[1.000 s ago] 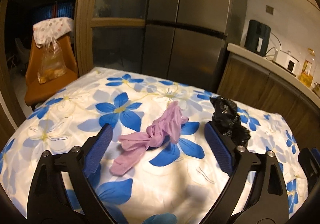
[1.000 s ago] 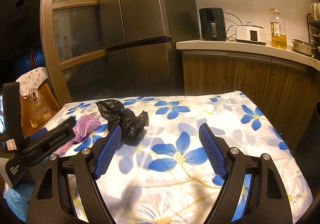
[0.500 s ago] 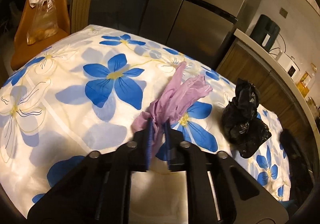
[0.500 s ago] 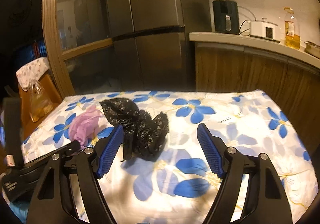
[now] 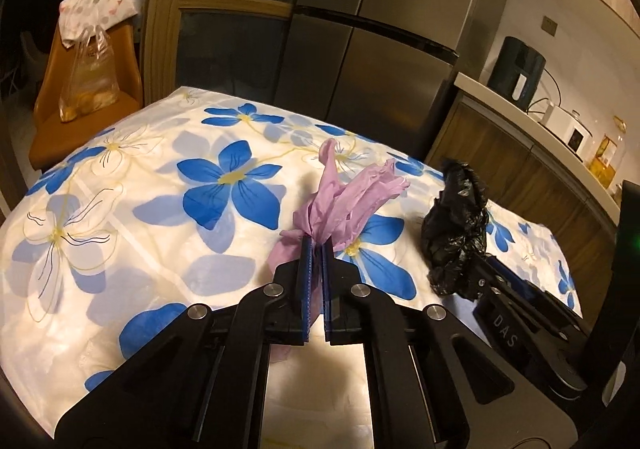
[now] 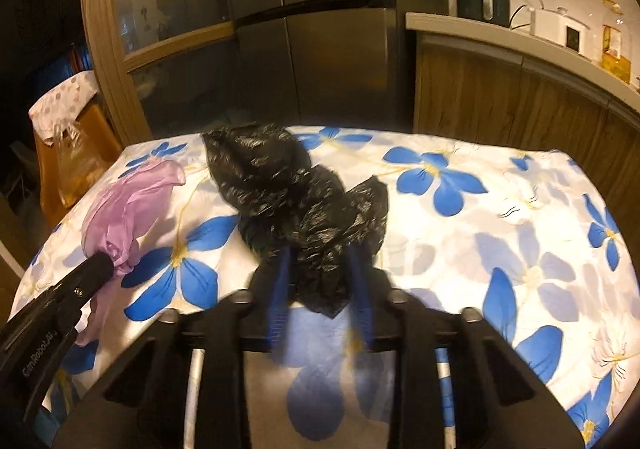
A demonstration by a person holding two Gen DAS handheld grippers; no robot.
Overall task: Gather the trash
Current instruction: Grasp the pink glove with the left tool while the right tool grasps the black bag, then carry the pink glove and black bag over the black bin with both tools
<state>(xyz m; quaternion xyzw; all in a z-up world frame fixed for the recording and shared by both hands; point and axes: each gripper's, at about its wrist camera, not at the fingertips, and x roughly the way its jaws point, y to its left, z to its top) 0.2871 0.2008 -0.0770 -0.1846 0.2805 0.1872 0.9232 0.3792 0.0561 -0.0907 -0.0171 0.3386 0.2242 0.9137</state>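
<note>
Two pieces of trash are lying side by side on the flower-printed tabletop (image 5: pixel 120 217): a crumpled lilac rubber glove (image 5: pixel 344 201) and a scrunched black plastic bag (image 6: pixel 296 197). The left hand-held gripper (image 5: pixel 316 249) is pinching the glove's near end, the glove stretching away from it. The right hand-held gripper (image 6: pixel 320 261) has just been closing around the bag's near tip, directly ahead.

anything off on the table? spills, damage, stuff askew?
Nothing spilled or damaged. Only the trash looks out of place: a crumpled purple glove, pinched in the left gripper, and a crumpled black bag, between the right gripper's just-closing jaws.
</note>
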